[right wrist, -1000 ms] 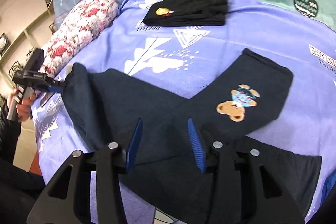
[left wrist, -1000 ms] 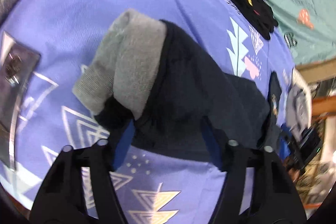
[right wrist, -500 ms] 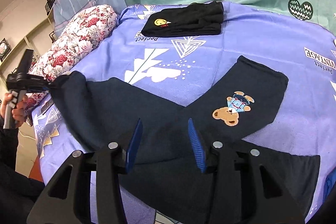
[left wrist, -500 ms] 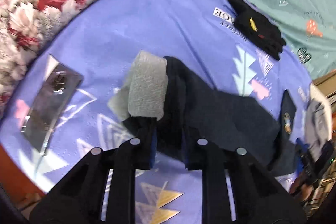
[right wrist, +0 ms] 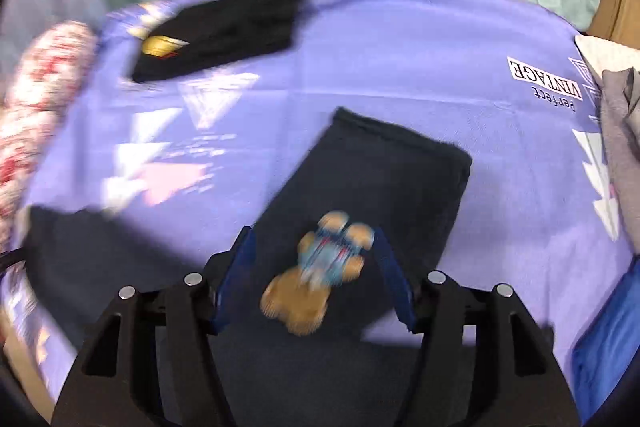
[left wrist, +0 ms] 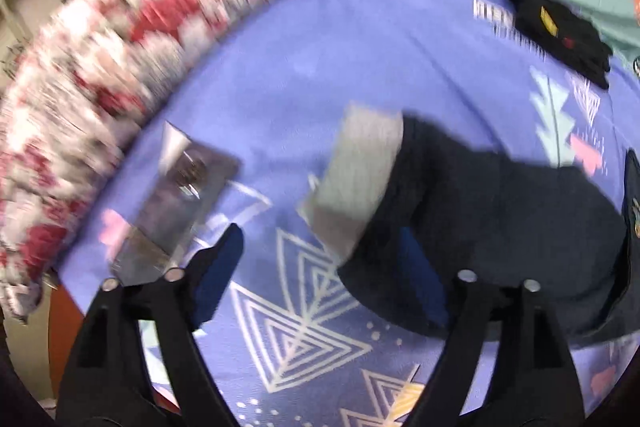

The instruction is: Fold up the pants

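Pants (left wrist: 500,211) look soft, light, floppy; best pinched at the cuff (right wrist: 400,139), twelve o'clock of the spread right gripper (right wrist: 314,279); left gripper (left wrist: 332,275) gapes empty

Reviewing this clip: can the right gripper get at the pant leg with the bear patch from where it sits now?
Probably yes. The right gripper is open and hangs right over the bear patch on the dark pants, with nothing lying between them. The frame is blurred, so whether it touches the cloth cannot be told.

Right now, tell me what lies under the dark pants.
The dark pants lie spread on the purple bedsheet; its printed triangles show around them. Whatever the sheet carries directly beneath the fabric is covered.
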A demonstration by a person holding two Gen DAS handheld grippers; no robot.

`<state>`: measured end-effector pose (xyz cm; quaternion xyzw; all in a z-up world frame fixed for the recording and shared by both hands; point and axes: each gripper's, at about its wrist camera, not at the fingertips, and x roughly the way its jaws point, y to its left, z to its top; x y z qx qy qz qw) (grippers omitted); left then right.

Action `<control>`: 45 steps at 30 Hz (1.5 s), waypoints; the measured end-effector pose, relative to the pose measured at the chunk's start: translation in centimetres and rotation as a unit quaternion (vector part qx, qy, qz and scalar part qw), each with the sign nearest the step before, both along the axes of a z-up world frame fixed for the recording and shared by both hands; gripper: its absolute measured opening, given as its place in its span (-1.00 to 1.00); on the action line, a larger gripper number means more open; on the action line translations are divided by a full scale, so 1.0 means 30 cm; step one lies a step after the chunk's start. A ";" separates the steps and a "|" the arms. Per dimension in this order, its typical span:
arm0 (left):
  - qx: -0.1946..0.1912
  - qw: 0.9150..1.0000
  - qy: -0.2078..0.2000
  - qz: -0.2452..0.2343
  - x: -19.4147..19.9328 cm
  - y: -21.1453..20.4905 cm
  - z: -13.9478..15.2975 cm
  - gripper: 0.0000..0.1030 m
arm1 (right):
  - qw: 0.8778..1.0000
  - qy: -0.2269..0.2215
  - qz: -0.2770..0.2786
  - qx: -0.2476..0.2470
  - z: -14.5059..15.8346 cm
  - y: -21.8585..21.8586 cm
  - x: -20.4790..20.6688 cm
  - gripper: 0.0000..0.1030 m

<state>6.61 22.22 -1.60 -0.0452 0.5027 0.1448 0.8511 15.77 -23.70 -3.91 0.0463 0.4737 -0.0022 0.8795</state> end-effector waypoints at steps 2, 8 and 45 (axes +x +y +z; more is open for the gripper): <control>-0.001 1.000 -0.030 0.008 -0.020 -0.007 0.049 0.71 | 1.000 0.011 -0.026 0.012 -0.032 0.001 0.108 0.20; -0.025 0.999 -0.031 -0.030 0.004 -0.092 0.045 0.79 | 0.997 0.033 -0.074 0.004 -0.096 0.020 0.234 0.21; 0.029 0.994 0.051 -0.089 0.087 -0.227 -0.129 0.94 | 0.967 -0.032 -0.202 0.152 -0.048 -0.548 -0.761 -0.04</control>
